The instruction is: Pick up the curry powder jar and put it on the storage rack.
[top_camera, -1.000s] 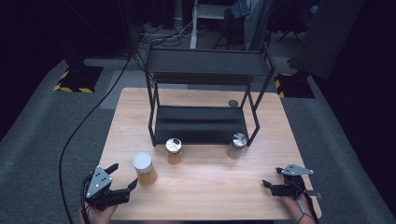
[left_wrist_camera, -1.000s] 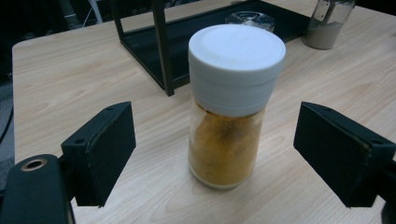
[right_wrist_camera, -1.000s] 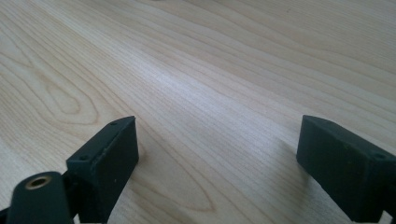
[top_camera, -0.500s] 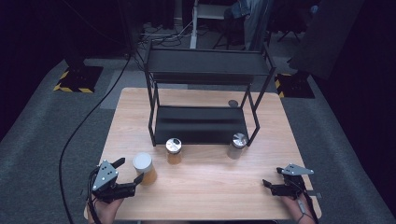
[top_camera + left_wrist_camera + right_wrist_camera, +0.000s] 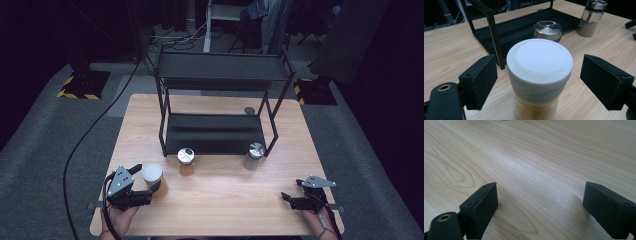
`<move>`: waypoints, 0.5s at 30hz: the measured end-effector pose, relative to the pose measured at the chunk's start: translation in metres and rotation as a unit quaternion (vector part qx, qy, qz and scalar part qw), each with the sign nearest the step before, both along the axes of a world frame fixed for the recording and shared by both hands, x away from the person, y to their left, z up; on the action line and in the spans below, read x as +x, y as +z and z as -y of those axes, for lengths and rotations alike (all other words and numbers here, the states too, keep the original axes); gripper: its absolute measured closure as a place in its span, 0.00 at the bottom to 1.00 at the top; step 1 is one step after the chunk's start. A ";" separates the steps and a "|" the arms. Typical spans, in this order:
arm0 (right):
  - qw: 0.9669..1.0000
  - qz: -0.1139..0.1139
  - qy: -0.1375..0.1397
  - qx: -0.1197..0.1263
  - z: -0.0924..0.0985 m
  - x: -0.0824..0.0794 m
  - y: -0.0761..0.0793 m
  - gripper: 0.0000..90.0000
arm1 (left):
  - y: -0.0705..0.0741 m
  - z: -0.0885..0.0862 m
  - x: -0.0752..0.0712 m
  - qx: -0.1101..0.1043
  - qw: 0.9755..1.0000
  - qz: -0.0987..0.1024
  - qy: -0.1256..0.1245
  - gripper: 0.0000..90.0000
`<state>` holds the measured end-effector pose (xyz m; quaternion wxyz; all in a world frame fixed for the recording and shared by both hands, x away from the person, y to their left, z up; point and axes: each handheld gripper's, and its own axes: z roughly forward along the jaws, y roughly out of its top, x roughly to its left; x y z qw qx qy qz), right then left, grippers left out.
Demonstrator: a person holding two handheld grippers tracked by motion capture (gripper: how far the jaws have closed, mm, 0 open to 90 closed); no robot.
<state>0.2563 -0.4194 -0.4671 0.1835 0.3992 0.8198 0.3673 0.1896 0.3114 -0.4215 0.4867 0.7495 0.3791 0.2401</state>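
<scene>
A jar with a white lid [image 5: 152, 174] and yellowish contents stands near the table's front left. My left gripper [image 5: 145, 184] has come up to it. In the left gripper view the jar [image 5: 539, 62] stands between the jaws of the left gripper [image 5: 544, 80], with a gap on each side. The jaws have just been closing a little, but the pads do not touch the jar, so the gripper is open. My right gripper [image 5: 291, 191] rests at the front right. Its jaws stand open over bare wood, as the right gripper view shows [image 5: 540, 207].
A black two-tier rack [image 5: 220, 75] stands on the wooden table [image 5: 225, 210] at the back. In front of it are a silver-lidded jar with amber contents [image 5: 186, 160] and a glass shaker with a silver cap [image 5: 254, 155]. A cable [image 5: 85, 140] trails off to the left.
My left gripper has moved right towards the white-lidded jar, and its jaws now flank it. The right gripper has not moved.
</scene>
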 end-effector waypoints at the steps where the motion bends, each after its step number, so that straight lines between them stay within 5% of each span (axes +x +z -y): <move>1: 1.000 0.000 0.000 0.000 0.000 0.000 0.000 0.14 | 0.000 0.001 0.002 0.000 1.000 -0.001 0.000 0.16; 6: 1.000 0.000 0.000 0.000 0.000 0.000 0.000 0.14 | -0.001 0.006 0.009 0.006 1.000 -0.011 -0.003 0.18; 15: 1.000 0.000 -0.002 0.000 0.000 0.000 0.000 0.14 | 0.005 0.011 0.016 0.032 0.999 -0.026 -0.004 0.37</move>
